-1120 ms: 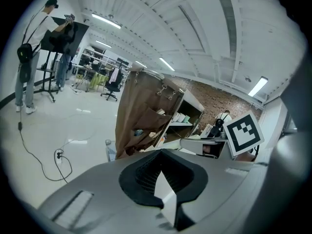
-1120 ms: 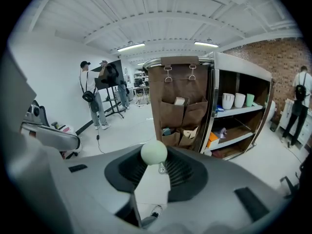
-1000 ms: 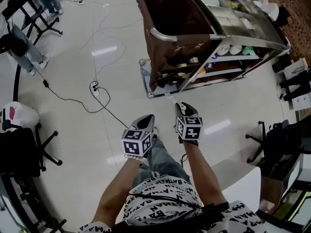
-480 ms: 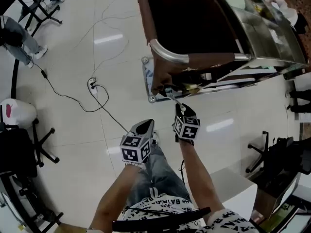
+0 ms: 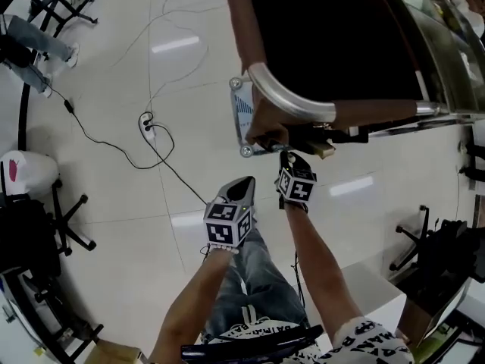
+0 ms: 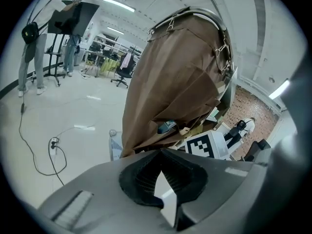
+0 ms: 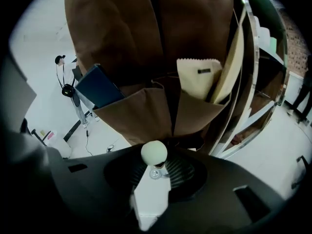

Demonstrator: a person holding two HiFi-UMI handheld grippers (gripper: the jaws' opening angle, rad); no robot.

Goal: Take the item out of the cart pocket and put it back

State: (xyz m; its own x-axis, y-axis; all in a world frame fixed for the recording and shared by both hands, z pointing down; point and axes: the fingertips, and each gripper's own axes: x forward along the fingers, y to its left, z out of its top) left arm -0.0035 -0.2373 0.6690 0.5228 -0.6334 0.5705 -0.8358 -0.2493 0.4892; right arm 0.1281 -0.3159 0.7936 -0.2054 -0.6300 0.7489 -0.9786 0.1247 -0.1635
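Had the right gripper (image 7: 155,165) pinched shut on the item (image 7: 154,152), a pale ball on a small ring, with the ball standing up just past the fingertips. Found it out of the fabric, close in front of two brown pockets: the left pocket (image 7: 129,117) with a dark blue flat thing (image 7: 100,87) sticking out of its mouth, the right pocket (image 7: 201,112) with a cream cloth (image 7: 197,76) and its small dark label showing above the hem. Could not tell which of the two the item belonged to. In the head view, sat at the near, low end of the cart (image 5: 292,101), just below its curved metal rail. Had the left gripper (image 6: 161,152) closed too, on nothing, back over the person's leg and short of the brown bag (image 6: 175,82), taking no part. Read as the turn between the two halves of the task: item out, return not yet made. Called next for a short lift of the ball above a pocket hem, a push down behind the fabric without snagging the blue thing or the cloth, and only then a parting of the jaws. Called perhaps for the idle gripper to hold the hem open, since soft cloth would likely sag shut.
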